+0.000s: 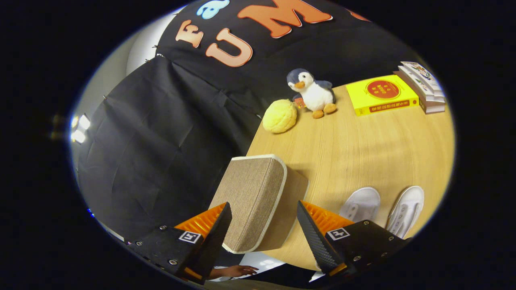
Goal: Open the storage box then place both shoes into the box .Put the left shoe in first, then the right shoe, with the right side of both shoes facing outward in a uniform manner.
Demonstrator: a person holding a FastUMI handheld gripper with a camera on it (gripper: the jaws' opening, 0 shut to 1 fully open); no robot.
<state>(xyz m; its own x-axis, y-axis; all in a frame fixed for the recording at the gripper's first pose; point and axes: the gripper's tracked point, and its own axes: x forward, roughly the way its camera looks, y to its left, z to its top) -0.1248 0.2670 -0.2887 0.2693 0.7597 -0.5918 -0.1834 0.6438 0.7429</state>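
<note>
Storage box (pixel 254 201), one, beige fabric with pale trim, lid shut, at the surface's (pixel 363 149) near left edge between the spread, empty tongs (pixel 264 225), two white shoes (pixel 385 207) side by side just right, beyond them one yellow ball (pixel 279 116), one plush penguin (pixel 313 92), stacked books (pixel 403 94) at the far edge

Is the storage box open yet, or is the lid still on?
Shut: the fabric lid sits flush on the storage box. The claw is open, fingers straddling it without pressing.
</note>
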